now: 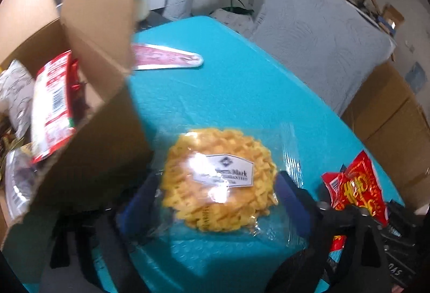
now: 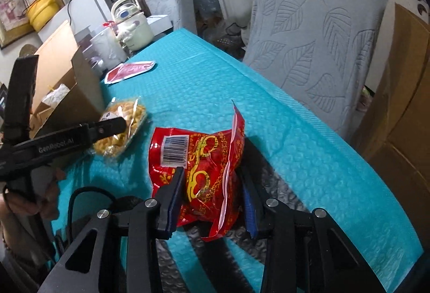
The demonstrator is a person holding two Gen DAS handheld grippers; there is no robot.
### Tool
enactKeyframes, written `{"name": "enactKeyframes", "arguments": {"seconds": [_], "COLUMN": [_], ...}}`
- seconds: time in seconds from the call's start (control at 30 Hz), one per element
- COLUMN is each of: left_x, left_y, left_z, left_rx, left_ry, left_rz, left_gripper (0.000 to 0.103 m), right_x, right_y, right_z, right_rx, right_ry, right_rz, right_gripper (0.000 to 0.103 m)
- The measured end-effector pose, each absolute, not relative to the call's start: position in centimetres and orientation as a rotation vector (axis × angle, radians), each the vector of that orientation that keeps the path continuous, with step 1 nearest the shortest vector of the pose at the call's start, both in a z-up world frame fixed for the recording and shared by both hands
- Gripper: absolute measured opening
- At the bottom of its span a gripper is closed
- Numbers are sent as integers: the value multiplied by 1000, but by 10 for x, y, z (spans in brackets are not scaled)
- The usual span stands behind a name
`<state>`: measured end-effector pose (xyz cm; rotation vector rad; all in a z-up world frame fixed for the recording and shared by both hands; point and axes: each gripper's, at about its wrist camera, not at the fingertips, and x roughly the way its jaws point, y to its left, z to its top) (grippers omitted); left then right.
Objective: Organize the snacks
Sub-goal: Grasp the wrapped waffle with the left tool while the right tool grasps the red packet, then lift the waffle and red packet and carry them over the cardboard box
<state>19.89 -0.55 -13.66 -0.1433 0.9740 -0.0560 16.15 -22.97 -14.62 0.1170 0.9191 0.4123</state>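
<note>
A clear bag of yellow waffle snacks (image 1: 220, 180) sits between the blue pads of my left gripper (image 1: 217, 185), which is closed on it just above the teal table (image 1: 242, 94). It also shows in the right wrist view (image 2: 121, 129) beside the left gripper's finger (image 2: 107, 129). A red snack bag (image 2: 199, 169) lies on the table between the jaws of my right gripper (image 2: 212, 177), which stand wide around it; whether the pads press it is unclear. The red bag shows in the left wrist view (image 1: 354, 185) too.
An open cardboard box (image 1: 88, 115) holding several snack packs stands left of the table, also in the right wrist view (image 2: 67, 94). A flat red packet (image 1: 166, 59) lies farther back. Grey-covered chairs (image 2: 317, 32) line the far side; a rice cooker (image 2: 131, 21) stands behind.
</note>
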Motion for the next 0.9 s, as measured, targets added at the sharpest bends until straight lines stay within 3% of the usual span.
{"name": "enactKeyframes", "arguments": {"seconds": [0.53,0.6,0.67,0.73,0.9], "left_x": [216,215,210,208,202], "left_y": [-37,-36,-35,-34,-30], "left_z": [-153,-151,-144,-143,-141], "left_rx": [8,5,-18,-20,-55], "left_ry": [988,977,957,947,913], "left_rz": [-85,-87,-111,-118,-132], "left_gripper": [102,90,52,30,28], "right_x": [165,164,163,162,160], "right_y": [-231,-230,-229,-229,-230], "right_z": [-149,-149,-148,-148,-147], "right_rx": [138,135,130,129,141], "right_ry": [916,914,911,908,905], "right_rz": [433,432,430,426,422], "right_gripper": [39,39,39,39,38]}}
